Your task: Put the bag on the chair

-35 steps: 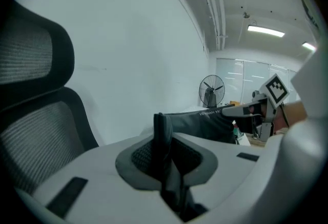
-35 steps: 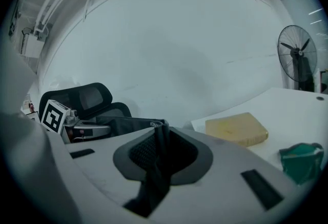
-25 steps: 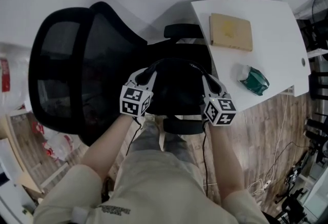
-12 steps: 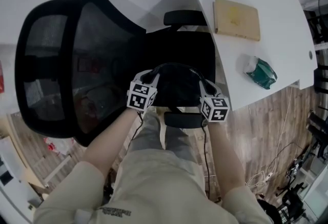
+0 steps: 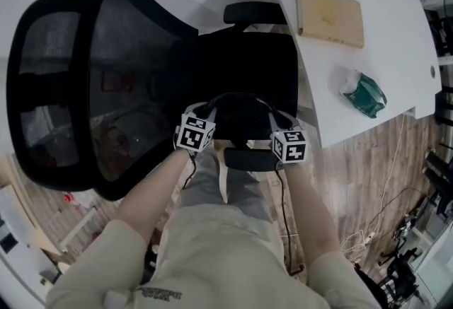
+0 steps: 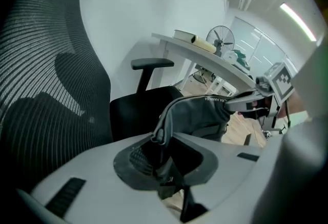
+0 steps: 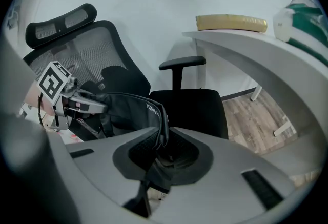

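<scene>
A black bag (image 5: 241, 117) hangs by its handles between my two grippers, over the front part of the black office chair's seat (image 5: 244, 63). I cannot tell whether it touches the seat. My left gripper (image 5: 205, 113) is shut on a bag handle (image 6: 163, 124), which runs between its jaws. My right gripper (image 5: 282, 120) is shut on the other handle (image 7: 160, 128). The bag body (image 6: 205, 113) (image 7: 123, 107) sags between them. Each gripper view shows the opposite gripper: the right gripper (image 6: 261, 94) and the left gripper (image 7: 69, 97).
The chair's mesh back (image 5: 78, 81) lies to the left, and its armrests (image 5: 255, 14) (image 5: 251, 159) flank the seat. A white desk (image 5: 396, 88) at the right carries a tan book (image 5: 330, 16) and a green-and-white object (image 5: 364, 93). Cables lie on the wood floor (image 5: 375, 230).
My grippers have drawn closer together with the bag still held between them. The head view has shifted, so the chair now fills more of its left side.
</scene>
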Demonstrator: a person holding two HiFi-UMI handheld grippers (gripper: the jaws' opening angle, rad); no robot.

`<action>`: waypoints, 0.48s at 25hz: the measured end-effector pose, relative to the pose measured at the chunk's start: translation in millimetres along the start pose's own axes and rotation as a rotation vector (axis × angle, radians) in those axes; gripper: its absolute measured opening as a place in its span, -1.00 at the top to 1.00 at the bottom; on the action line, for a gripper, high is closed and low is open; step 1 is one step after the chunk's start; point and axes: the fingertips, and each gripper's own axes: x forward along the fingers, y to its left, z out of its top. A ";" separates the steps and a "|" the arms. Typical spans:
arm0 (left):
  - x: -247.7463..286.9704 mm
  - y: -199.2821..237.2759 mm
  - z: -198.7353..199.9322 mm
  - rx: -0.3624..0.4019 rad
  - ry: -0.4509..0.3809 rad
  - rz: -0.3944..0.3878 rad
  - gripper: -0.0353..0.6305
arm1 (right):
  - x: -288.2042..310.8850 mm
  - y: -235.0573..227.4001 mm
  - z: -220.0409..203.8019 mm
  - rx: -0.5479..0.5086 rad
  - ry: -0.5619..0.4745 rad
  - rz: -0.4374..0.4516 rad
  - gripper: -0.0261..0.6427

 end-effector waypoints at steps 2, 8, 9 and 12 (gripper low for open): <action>1.6 2.1 -3.8 -0.018 0.017 -0.003 0.68 | 2.4 1.1 -1.6 -0.002 0.010 0.012 0.72; 2.8 3.4 -8.7 -0.049 0.076 -0.007 0.60 | -0.2 0.7 -2.6 0.002 0.049 0.015 0.51; 3.1 2.6 -10.2 -0.052 0.084 -0.009 0.57 | -1.3 1.2 -2.3 0.007 0.049 0.016 0.42; 0.8 -1.5 -15.2 -0.059 0.117 0.000 0.22 | -7.1 2.4 0.0 0.025 0.044 0.014 0.28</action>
